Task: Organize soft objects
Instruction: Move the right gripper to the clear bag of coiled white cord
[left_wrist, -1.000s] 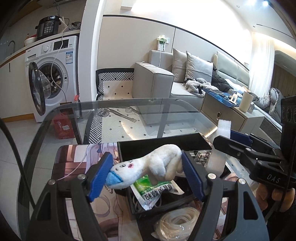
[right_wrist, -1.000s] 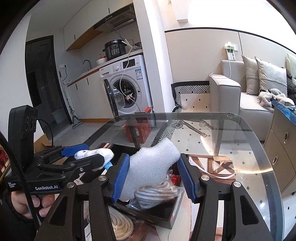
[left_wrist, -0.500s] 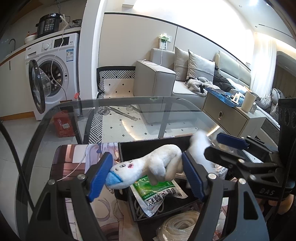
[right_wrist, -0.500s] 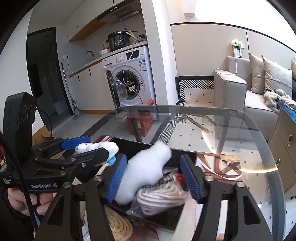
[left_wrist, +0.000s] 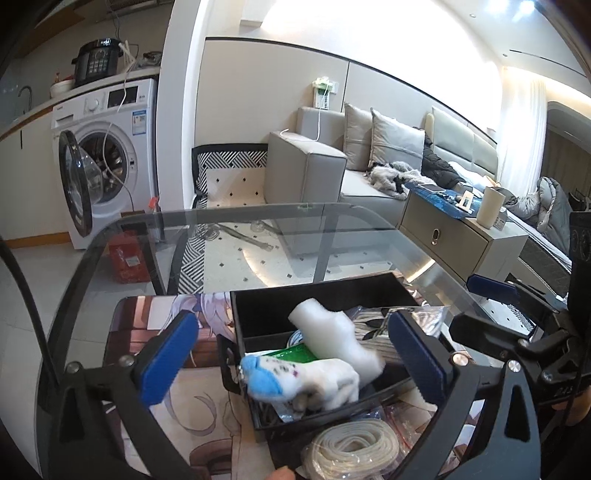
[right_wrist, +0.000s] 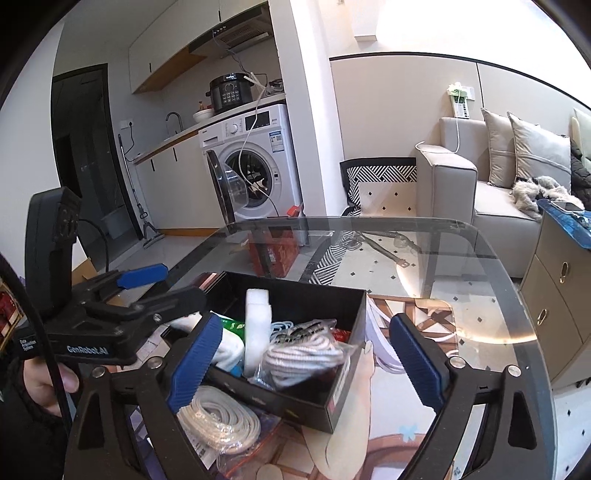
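Note:
A black box (left_wrist: 314, 295) (right_wrist: 354, 306) stands on the glass table. A white plush toy with a blue tip (left_wrist: 303, 380) lies in it over a green packet (left_wrist: 295, 352). A white foam piece (left_wrist: 332, 334) (right_wrist: 256, 332) rests in the box beside the toy. My left gripper (left_wrist: 291, 362) is open and empty, its jaws wide apart on either side of the toy. My right gripper (right_wrist: 306, 362) is open and empty, just above the box's near side. A bagged coil of white rope (right_wrist: 303, 352) also lies in the box.
A bagged coil of white tubing (left_wrist: 354, 446) (right_wrist: 221, 417) lies in front of the box on a printed mat (right_wrist: 388, 424). The glass table (right_wrist: 406, 236) reaches far ahead. A washing machine (left_wrist: 107, 155), a sofa (left_wrist: 332, 166) and a cabinet (left_wrist: 461, 236) stand beyond it.
Both grippers have opened. The plush toy dropped from the left gripper into the box, and the foam piece left the right gripper and now rests in the box.

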